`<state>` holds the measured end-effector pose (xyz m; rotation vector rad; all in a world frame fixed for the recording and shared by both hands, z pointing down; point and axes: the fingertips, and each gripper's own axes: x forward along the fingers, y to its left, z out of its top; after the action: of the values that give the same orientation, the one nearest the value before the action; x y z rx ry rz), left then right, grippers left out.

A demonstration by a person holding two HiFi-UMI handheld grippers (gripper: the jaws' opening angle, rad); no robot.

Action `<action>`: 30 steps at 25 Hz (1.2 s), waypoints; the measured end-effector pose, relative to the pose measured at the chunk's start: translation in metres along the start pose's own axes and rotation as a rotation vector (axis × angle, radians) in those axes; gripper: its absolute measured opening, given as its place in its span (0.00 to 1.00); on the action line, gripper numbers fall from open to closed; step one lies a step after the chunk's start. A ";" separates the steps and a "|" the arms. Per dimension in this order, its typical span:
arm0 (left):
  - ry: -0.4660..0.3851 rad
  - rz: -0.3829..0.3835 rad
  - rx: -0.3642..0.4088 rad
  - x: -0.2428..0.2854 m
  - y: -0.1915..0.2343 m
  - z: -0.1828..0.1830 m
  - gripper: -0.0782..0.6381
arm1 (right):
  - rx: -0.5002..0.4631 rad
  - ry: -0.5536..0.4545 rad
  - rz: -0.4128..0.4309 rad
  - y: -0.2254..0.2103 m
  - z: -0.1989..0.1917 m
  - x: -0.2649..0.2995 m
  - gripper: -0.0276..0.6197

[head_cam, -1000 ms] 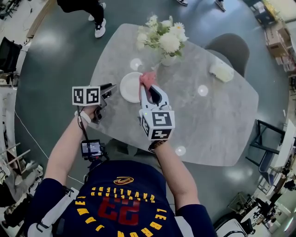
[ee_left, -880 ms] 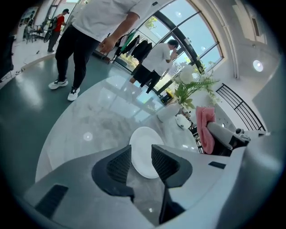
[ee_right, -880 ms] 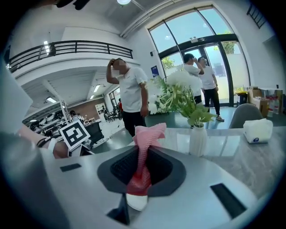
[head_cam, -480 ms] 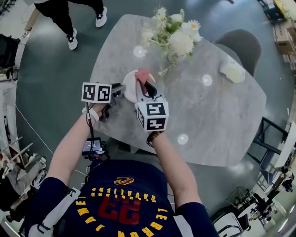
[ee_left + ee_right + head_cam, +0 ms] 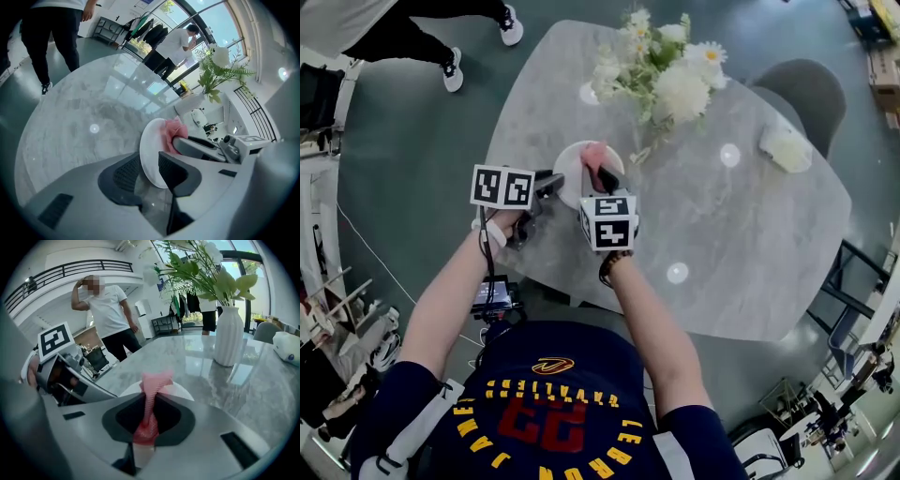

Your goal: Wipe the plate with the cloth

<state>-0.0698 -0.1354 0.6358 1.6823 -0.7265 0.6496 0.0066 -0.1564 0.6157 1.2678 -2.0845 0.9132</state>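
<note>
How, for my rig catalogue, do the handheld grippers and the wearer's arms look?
Both the left gripper and right gripper have grey bodies, dark textured jaws, and a white cube bearing black square markers. A black cable hangs from the left wrist to a small device. The person wears a navy short-sleeved shirt with yellow lettering.

Grey marble tbl w/ white flower vase & white pouch on it.

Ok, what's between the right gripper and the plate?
The pink cloth, pinched in the right gripper, lies against the plate, as the right gripper view shows.
</note>
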 end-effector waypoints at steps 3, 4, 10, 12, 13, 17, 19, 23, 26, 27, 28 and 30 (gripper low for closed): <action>0.010 0.000 -0.001 0.003 0.000 0.000 0.29 | 0.001 0.017 0.006 0.001 -0.006 0.004 0.11; 0.012 0.006 -0.003 0.004 0.001 0.000 0.26 | -0.003 0.023 0.006 0.001 -0.007 0.005 0.11; 0.018 0.004 -0.045 0.003 0.005 -0.001 0.17 | -0.026 0.057 0.008 0.006 -0.009 0.005 0.11; 0.016 0.005 -0.052 0.003 0.005 -0.001 0.17 | -0.031 0.054 0.007 0.008 -0.004 0.006 0.11; 0.013 0.005 -0.057 0.003 0.005 -0.001 0.17 | -0.039 0.047 0.012 0.012 0.000 0.007 0.11; 0.004 0.001 -0.081 0.003 0.005 -0.003 0.17 | -0.091 0.032 0.068 0.038 0.017 0.018 0.11; -0.003 -0.004 -0.095 0.004 0.005 -0.003 0.16 | -0.109 0.043 0.103 0.048 0.019 0.028 0.11; -0.015 -0.001 -0.108 0.004 0.006 -0.003 0.16 | -0.089 0.110 0.130 0.051 0.013 0.040 0.11; -0.022 -0.002 -0.111 0.004 0.005 -0.003 0.16 | -0.072 0.132 0.104 0.039 0.011 0.035 0.11; -0.024 -0.003 -0.110 0.004 0.005 -0.003 0.16 | -0.068 0.136 0.090 0.033 0.011 0.033 0.11; -0.024 -0.003 -0.108 0.005 0.005 -0.003 0.16 | -0.062 0.139 0.076 0.027 0.010 0.031 0.11; -0.024 -0.003 -0.107 0.005 0.006 -0.002 0.16 | -0.044 0.142 0.048 0.014 0.009 0.028 0.11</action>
<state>-0.0713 -0.1347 0.6439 1.5950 -0.7630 0.5796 -0.0183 -0.1735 0.6267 1.1019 -2.0202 0.9454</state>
